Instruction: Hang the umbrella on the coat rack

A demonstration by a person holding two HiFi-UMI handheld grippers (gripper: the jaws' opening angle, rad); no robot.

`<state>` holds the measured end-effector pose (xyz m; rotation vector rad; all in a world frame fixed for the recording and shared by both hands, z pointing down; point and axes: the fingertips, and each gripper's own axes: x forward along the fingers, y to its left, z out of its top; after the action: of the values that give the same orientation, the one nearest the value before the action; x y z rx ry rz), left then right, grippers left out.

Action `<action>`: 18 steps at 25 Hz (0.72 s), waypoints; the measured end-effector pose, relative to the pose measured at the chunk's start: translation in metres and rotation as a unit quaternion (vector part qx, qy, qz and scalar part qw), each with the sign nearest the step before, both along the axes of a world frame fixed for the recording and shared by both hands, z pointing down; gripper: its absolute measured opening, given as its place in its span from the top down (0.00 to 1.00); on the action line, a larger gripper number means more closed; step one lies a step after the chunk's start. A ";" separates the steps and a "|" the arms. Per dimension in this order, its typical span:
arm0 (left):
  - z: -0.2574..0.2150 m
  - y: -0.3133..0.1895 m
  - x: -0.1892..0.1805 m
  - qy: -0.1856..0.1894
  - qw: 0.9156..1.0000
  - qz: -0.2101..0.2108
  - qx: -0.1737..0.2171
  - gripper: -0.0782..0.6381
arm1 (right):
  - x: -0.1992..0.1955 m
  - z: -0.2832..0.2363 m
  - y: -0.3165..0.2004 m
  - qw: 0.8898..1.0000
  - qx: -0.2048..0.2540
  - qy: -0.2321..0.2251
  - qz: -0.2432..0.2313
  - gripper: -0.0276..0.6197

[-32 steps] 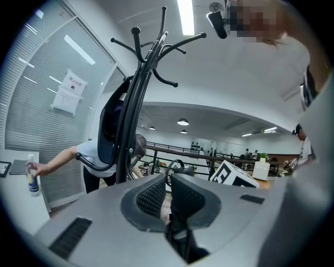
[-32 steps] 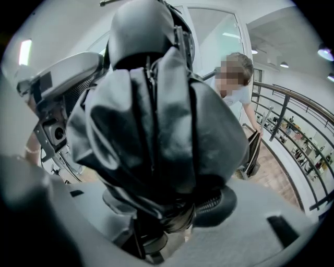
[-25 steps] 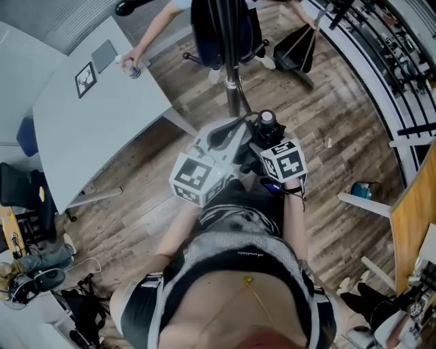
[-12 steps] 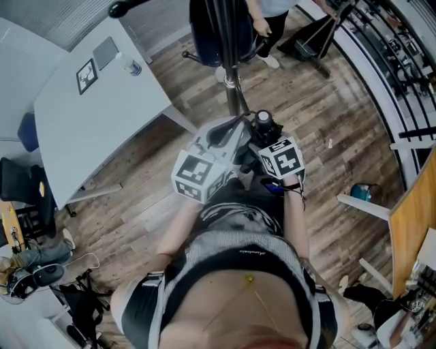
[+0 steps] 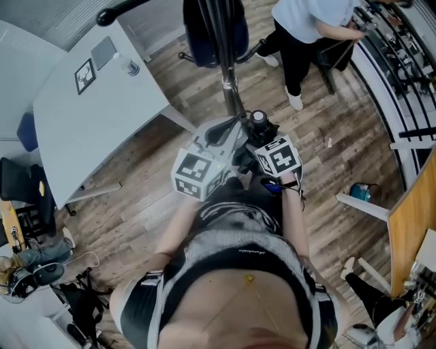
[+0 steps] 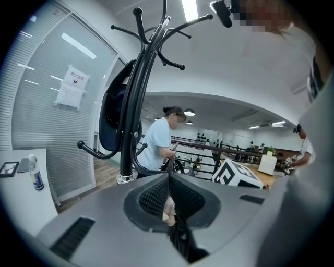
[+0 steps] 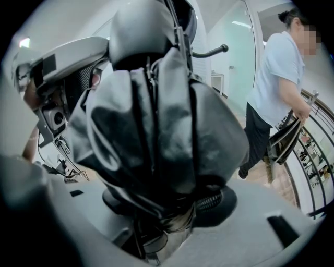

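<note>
The folded black fabric umbrella [image 7: 156, 130] is clamped in the jaws of the right gripper [image 7: 175, 208]. The left gripper [image 6: 168, 180] holds its jaws together. Near ahead stands the black metal coat rack [image 6: 133, 104], which carries a dark blue hanging item [image 6: 110, 114]. A person in a light shirt [image 6: 156, 143] stands behind it.

Grey table [image 5: 88, 116] at 10 o'clock carries marker card [image 5: 85, 75], small bottle [image 5: 129, 67]. Person in light shirt [image 5: 310, 20] at 1 o'clock by railing [image 5: 402, 75]. Teal item [image 5: 361, 191] on wood floor [image 5: 136, 204], 3 o'clock.

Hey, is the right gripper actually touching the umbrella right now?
Touching. In its own view, the right gripper is clamped on the folded black umbrella, with the ribbed pads pressed into the fabric and no gap showing.
</note>
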<state>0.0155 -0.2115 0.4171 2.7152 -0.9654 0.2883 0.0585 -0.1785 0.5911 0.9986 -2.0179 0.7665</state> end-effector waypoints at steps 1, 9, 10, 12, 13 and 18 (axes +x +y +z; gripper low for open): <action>0.002 0.000 0.000 -0.001 1.000 0.001 0.000 0.87 | 0.000 0.001 0.000 1.000 -0.001 0.000 -0.001 0.56; 0.004 -0.002 0.003 -0.026 1.000 -0.001 0.003 0.87 | -0.001 0.010 0.000 1.000 -0.015 0.005 -0.012 0.55; 0.006 -0.003 0.003 -0.030 1.000 -0.002 0.004 0.87 | -0.001 0.011 0.001 1.000 -0.018 0.006 -0.014 0.55; 0.013 -0.004 0.003 -0.037 0.999 0.000 0.008 0.87 | -0.002 0.014 0.001 1.000 -0.023 0.008 -0.018 0.55; 0.015 -0.004 0.003 -0.040 0.999 0.000 0.008 0.87 | -0.002 0.016 0.002 0.999 -0.026 0.008 -0.020 0.55; 0.012 -0.009 0.004 -0.047 0.999 -0.009 0.010 0.87 | -0.006 0.022 0.001 0.999 -0.039 0.005 -0.032 0.55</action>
<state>0.0198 -0.2208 0.4288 2.7310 -1.0211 0.4079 0.0528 -0.1778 0.6135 0.8875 -1.9864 0.7979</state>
